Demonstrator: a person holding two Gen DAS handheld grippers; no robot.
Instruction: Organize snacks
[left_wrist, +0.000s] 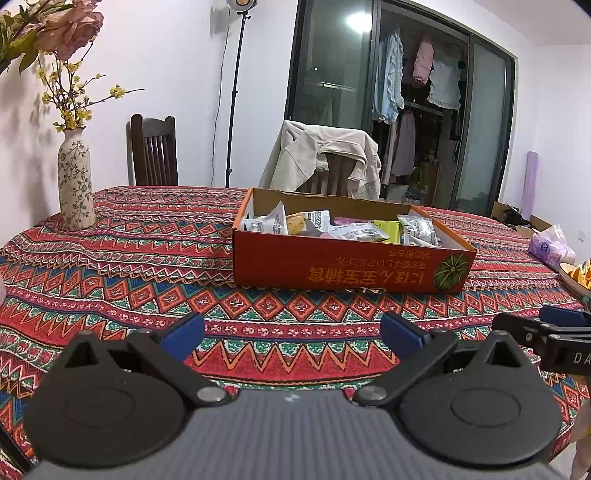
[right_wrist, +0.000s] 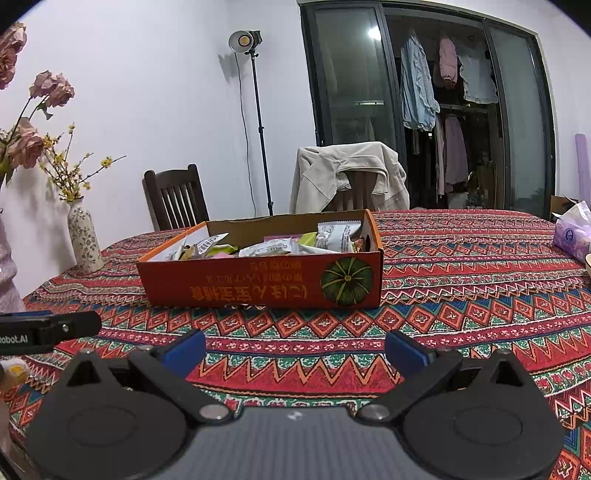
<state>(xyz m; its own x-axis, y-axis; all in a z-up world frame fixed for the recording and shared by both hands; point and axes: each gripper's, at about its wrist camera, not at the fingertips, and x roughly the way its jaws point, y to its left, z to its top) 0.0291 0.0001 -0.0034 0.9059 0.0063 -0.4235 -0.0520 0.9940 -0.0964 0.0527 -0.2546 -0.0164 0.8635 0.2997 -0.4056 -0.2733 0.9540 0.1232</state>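
Now both tools hang low over the patterned tablecloth (left_wrist: 147, 266), near the table edge. The left gripper (left_wrist: 291, 334) has its 2 blue fingers wide apart, holding nothing; the right gripper (right_wrist: 295, 350) also. Beyond them stands the orange cardboard box (right_wrist: 258, 284), with wrapped snack packets (left_wrist: 354, 229) inside.

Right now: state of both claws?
Left claw: open, empty.
Right claw: open, empty.
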